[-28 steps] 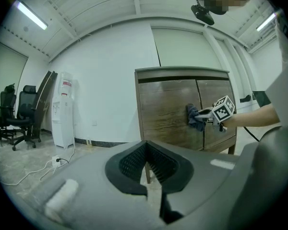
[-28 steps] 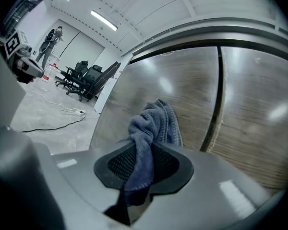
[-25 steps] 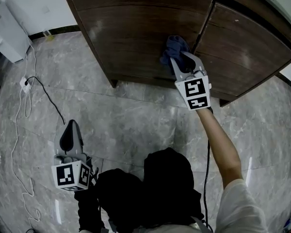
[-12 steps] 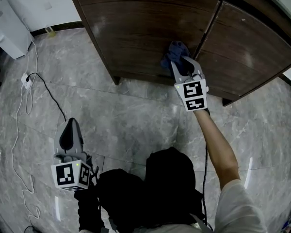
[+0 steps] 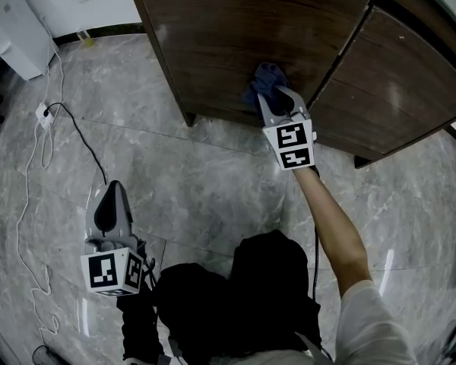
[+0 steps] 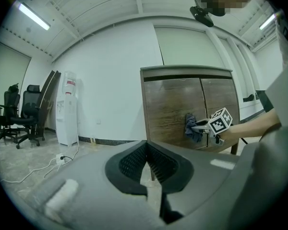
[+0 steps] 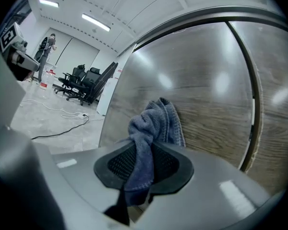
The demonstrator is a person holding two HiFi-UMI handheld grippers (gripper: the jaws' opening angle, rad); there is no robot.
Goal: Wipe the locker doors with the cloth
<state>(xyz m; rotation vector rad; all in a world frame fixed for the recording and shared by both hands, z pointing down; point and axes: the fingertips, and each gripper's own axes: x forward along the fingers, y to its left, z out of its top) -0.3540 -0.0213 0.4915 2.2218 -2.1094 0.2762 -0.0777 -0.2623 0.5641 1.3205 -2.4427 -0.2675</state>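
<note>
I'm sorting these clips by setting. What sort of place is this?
Probably an office or workroom. Swivel office chairs stand near a white water dispenser, and a wooden locker sits on a polished stone-tile floor under strip ceiling lights.

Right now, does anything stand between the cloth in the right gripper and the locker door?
Nothing visible does. The right gripper is shut on the blue cloth, whose bunched end appears to meet the left door low down, near the seam.
</note>
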